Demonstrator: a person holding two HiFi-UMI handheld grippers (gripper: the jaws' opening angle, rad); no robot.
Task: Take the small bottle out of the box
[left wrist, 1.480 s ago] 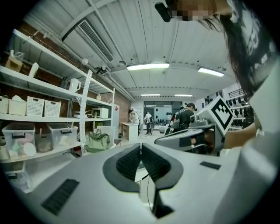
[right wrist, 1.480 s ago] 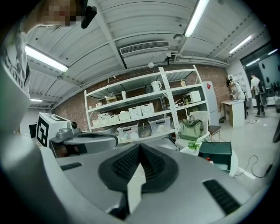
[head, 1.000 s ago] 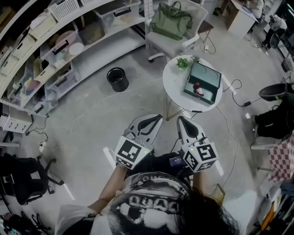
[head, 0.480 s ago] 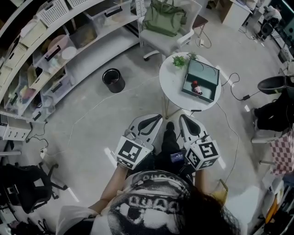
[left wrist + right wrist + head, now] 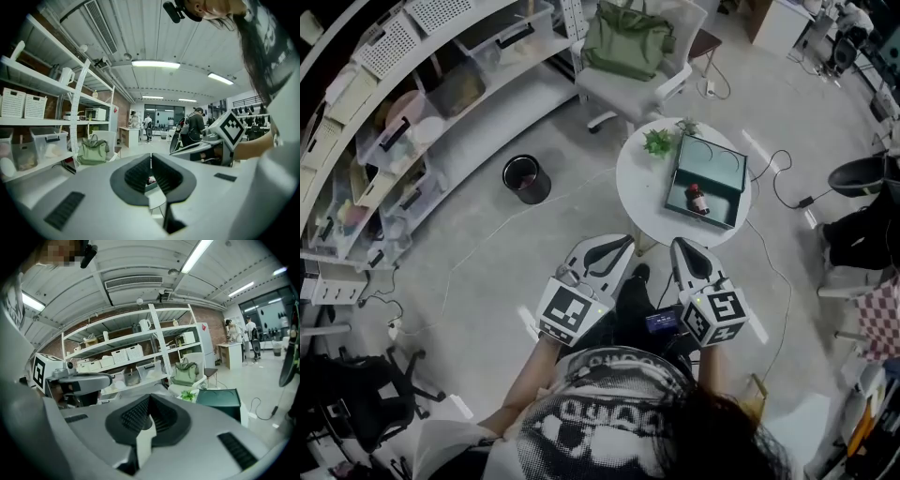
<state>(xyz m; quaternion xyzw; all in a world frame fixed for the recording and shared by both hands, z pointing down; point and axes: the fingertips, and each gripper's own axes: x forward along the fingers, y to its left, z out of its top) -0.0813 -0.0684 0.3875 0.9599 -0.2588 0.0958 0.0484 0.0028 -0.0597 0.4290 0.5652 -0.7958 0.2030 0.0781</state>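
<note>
Small bottle (image 5: 697, 199) sits inside the open green box (image 5: 719, 169), close to that box's near edge and well ahead of both grippers. Nearest the person, the left gripper (image 5: 617, 244) and right gripper (image 5: 682, 246) are held side by side above the floor, each clenched with nothing between its jaws. Beyond them the box rests on the right half of a round white table (image 5: 642, 187), with a small green plant (image 5: 659, 142) beside it at the table's far edge. Farther off, a green bag (image 5: 628, 42) sits on a chair (image 5: 619, 94).
</note>
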